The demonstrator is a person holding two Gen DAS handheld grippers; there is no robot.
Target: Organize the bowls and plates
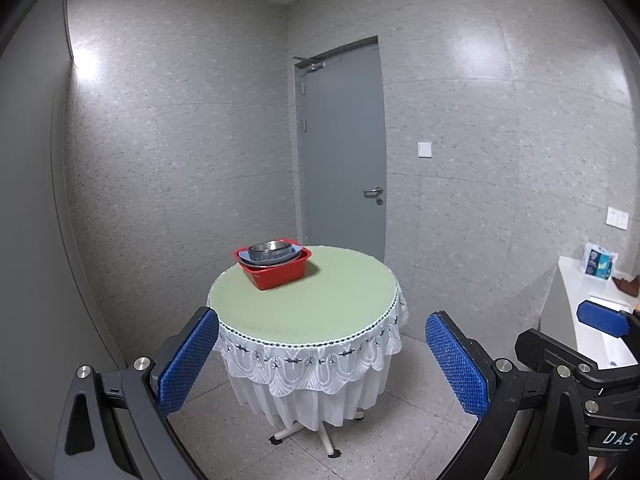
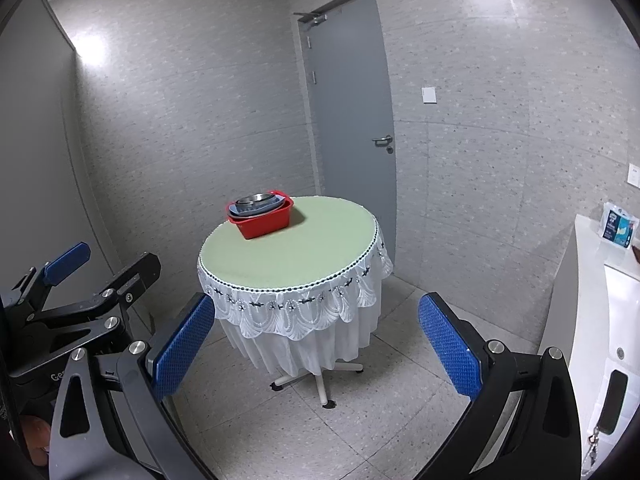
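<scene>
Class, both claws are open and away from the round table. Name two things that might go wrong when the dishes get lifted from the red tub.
1. The metal bowl sits nested atop plates in the red tub; gripping its smooth rim may slip.
2. The tub stands near the far edge of the table, so pushing it might tip it off.

A small, bare interior room with speckled grey walls and pale tiled floor. A closed grey door (image 1: pixel 342 148) with an overhead closer stands at the far corner, a wall switch (image 1: pixel 425 149) to its right. A round table (image 1: pixel 304 304) under lace-trimmed cloth sits at center; a white counter (image 2: pixel 580 280) with a tissue pack (image 2: pixel 618 227) lines the right.
</scene>
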